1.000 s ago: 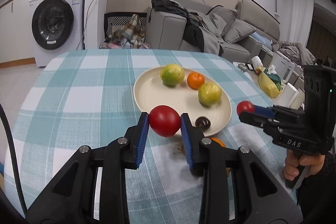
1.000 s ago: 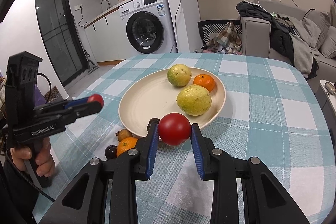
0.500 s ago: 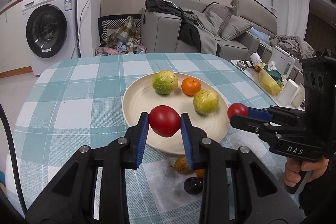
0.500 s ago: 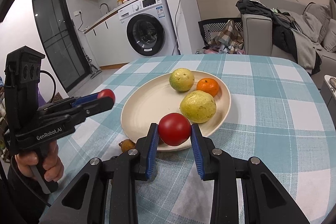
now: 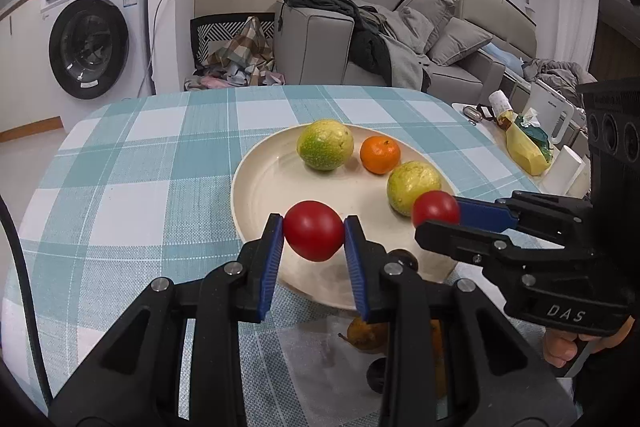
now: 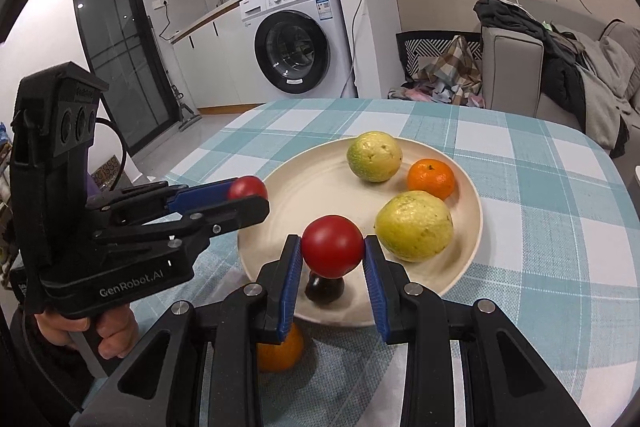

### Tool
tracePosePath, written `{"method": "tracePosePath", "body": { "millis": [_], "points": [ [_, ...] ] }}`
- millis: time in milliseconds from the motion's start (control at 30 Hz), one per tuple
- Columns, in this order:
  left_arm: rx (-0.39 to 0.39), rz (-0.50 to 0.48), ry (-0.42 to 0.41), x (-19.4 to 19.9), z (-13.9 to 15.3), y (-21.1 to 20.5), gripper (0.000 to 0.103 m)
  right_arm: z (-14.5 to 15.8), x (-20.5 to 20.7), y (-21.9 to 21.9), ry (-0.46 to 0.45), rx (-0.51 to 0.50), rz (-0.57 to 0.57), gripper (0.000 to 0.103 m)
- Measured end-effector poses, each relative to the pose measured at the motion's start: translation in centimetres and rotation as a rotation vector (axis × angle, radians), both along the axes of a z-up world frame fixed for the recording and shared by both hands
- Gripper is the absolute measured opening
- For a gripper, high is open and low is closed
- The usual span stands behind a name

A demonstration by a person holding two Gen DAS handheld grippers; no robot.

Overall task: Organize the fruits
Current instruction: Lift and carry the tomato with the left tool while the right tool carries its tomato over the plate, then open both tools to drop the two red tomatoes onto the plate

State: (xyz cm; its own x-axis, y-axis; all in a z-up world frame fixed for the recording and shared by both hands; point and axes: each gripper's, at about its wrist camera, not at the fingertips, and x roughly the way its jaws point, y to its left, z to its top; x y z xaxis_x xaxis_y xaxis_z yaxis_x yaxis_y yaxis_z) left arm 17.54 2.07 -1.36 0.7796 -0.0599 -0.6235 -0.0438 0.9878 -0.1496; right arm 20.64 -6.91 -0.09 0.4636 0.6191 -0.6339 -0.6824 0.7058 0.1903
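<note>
left gripper (image 5: 314,231): jaws closed on a red tomato (image 5: 314,230); blue pads press its two flanks; the fruit hangs above the near rim of the cream plate (image 5: 256,187), not touching it

right gripper (image 6: 332,247): jaws likewise clamped on a second red tomato (image 6: 332,246); held over the plate's near edge; a dark plum (image 6: 324,289) lies on the plate directly below it

plate contents: two yellow-green guavas (image 6: 414,225), one small orange (image 6: 431,179), the dark plum; the left half of the plate is bare

off-plate fruit: another orange (image 6: 280,347) and a brownish fruit (image 5: 364,335) on the checked tablecloth (image 5: 140,187), just beside the near rim, under the grippers

key relation: open plate floor lies forward and below the left gripper; below the right gripper the plum takes the landing spot, with a guava just right of it; the tomatoes are near-round, so no long axis to align

nearer hand: the left sits closer to the bare patch; judged better placed to release first

judgement: placing step in hand; the right tomato likely needs a shift toward free floor; risk of rolling once released
</note>
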Motion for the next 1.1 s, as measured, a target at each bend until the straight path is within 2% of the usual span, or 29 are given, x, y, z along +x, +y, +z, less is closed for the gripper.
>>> {"method": "tracePosePath", "body": {
  "millis": [267, 967, 1100],
  "points": [
    [0.012, 0.012, 0.029, 0.8, -1.4, 0.5, 0.028, -0.5, 0.5, 0.8, -0.003, -0.023, 0.019, 0.032],
    [0.006, 0.020, 0.049, 1.1, -1.8, 1.1, 0.028, -1.7, 1.3, 1.1, 0.024, -0.067, -0.021, 0.032],
    [0.006, 0.029, 0.036, 0.8, -1.6, 1.1, 0.028, -1.5, 1.2, 0.9, 0.007, -0.066, -0.040, 0.039]
  ]
}}
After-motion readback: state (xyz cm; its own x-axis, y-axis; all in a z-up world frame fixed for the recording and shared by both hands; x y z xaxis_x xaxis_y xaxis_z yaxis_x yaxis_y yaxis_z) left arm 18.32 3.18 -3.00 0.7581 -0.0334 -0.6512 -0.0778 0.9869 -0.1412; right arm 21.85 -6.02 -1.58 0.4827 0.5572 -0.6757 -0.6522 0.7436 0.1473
